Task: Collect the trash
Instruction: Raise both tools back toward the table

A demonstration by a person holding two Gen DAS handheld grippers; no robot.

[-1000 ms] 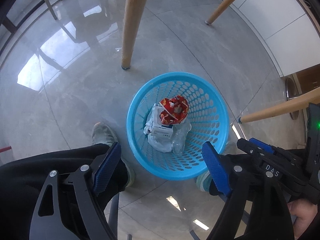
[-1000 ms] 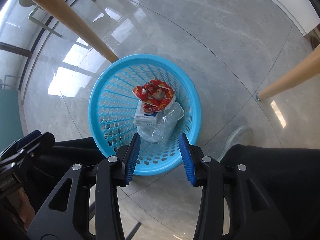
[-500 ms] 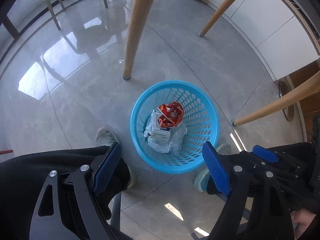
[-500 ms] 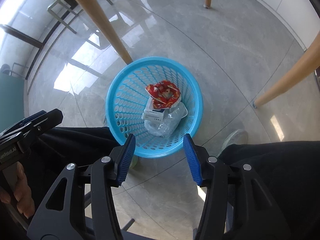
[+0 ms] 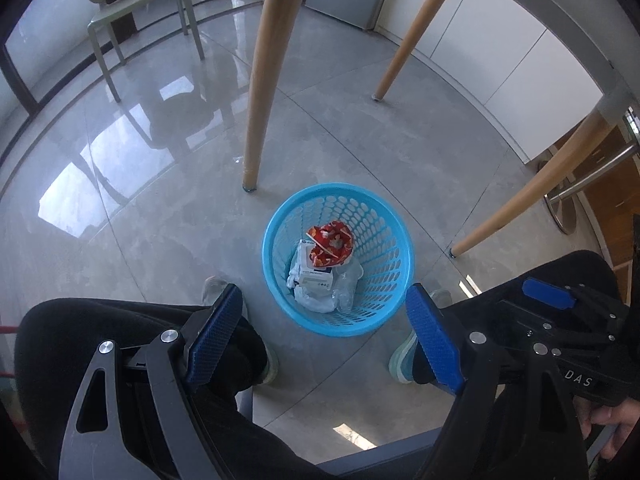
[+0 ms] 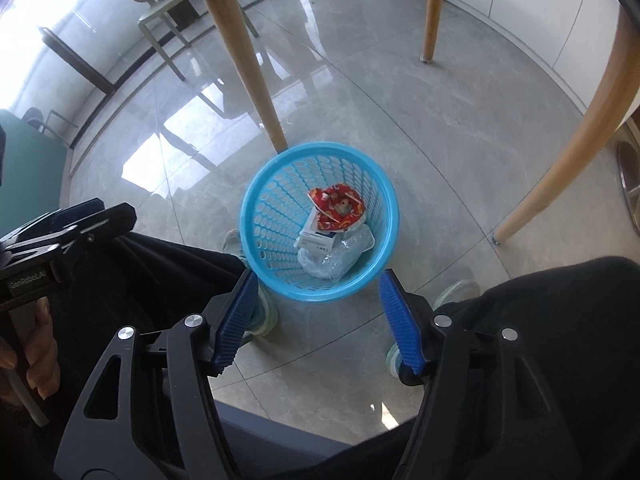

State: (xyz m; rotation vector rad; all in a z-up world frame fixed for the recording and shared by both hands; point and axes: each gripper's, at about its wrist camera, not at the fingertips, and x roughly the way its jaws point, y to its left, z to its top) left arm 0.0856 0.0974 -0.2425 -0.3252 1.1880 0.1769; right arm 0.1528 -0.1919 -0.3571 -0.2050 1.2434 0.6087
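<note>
A blue perforated basket (image 5: 384, 216) stands on the grey floor, also in the right wrist view (image 6: 276, 184). Inside lie a red snack wrapper (image 5: 332, 242) (image 6: 338, 210), a white box (image 5: 316, 274) (image 6: 318, 236) and a clear plastic bottle (image 5: 346, 284) (image 6: 340, 256). My left gripper (image 5: 324, 340) is open and empty, high above the basket's near side. My right gripper (image 6: 320, 320) is open and empty, also high above the near rim. Each gripper shows at the edge of the other's view.
Wooden table legs (image 5: 268, 76) (image 5: 536, 192) stand around the basket. A green chair (image 5: 140, 4) is at the far left by the window. The person's black-trousered legs (image 5: 120, 336) and shoes (image 5: 404, 356) flank the basket. White cabinets (image 5: 500, 40) line the right wall.
Both grippers have risen well away from the basket, which now looks smaller and farther. The right gripper's jaws have opened wider. The trash in the basket has not moved.
</note>
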